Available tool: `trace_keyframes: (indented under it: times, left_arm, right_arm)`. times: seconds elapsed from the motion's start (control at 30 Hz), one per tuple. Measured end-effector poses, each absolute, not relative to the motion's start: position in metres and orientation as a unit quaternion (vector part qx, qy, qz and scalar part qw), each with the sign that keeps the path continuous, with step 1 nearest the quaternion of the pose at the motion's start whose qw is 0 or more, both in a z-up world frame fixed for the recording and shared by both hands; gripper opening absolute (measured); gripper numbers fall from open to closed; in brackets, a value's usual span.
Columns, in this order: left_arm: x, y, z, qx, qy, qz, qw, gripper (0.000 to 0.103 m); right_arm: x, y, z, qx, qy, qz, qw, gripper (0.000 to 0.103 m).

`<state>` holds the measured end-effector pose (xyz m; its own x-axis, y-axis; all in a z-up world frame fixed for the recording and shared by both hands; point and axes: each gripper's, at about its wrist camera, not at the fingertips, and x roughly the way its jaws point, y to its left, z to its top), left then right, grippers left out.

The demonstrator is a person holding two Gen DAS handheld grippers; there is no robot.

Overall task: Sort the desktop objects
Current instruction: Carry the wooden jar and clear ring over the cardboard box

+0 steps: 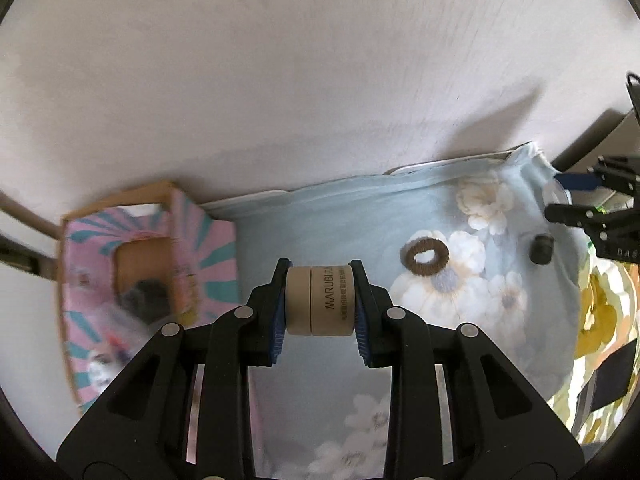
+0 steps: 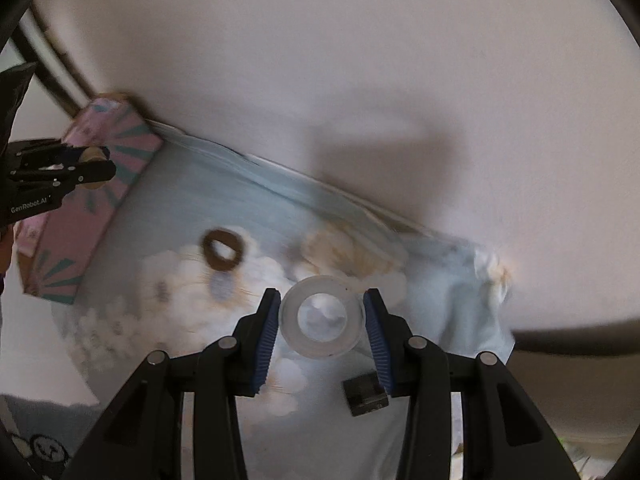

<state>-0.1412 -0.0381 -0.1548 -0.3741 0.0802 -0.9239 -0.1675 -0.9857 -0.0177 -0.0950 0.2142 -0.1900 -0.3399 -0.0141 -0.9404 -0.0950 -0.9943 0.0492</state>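
Observation:
My left gripper (image 1: 320, 300) is shut on a tan cylindrical MARUBI container (image 1: 320, 300) and holds it above the floral cloth, just right of a pink and teal cardboard box (image 1: 208, 240). A brown hair tie (image 1: 424, 255) lies on the cloth to the right, and a small dark block (image 1: 541, 249) lies beyond it. My right gripper (image 2: 322, 320) holds a clear tape roll (image 2: 322, 317) between its blue pads above the cloth. The hair tie (image 2: 222, 250) lies ahead and left of it, the dark block (image 2: 365, 394) under its right finger. The left gripper (image 2: 80, 168) with its container shows by the box (image 2: 100, 208).
A light blue floral cloth (image 1: 340, 216) covers the table against a white wall. The open box holds several small items, blurred. The cloth's crumpled corner (image 2: 488, 276) marks the table's right end. A yellow-flowered fabric (image 1: 600, 312) lies off the right side.

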Motion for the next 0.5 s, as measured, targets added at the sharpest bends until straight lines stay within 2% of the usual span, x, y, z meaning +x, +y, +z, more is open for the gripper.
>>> trace_keyframes:
  times: [0.3, 0.5]
  left_arm:
    - [-0.104, -0.094, -0.106, -0.534, 0.033, 0.844, 0.03, 0.025]
    - [-0.075, -0.141, -0.106, -0.533, 0.005, 0.846, -0.013, 0.025]
  right_arm:
    - [-0.156, 0.143, -0.141, -0.544, 0.019, 0.836, -0.068, 0.039]
    - [-0.207, 0.064, -0.124, -0.531, -0.02, 0.836, -0.139, 0.039]
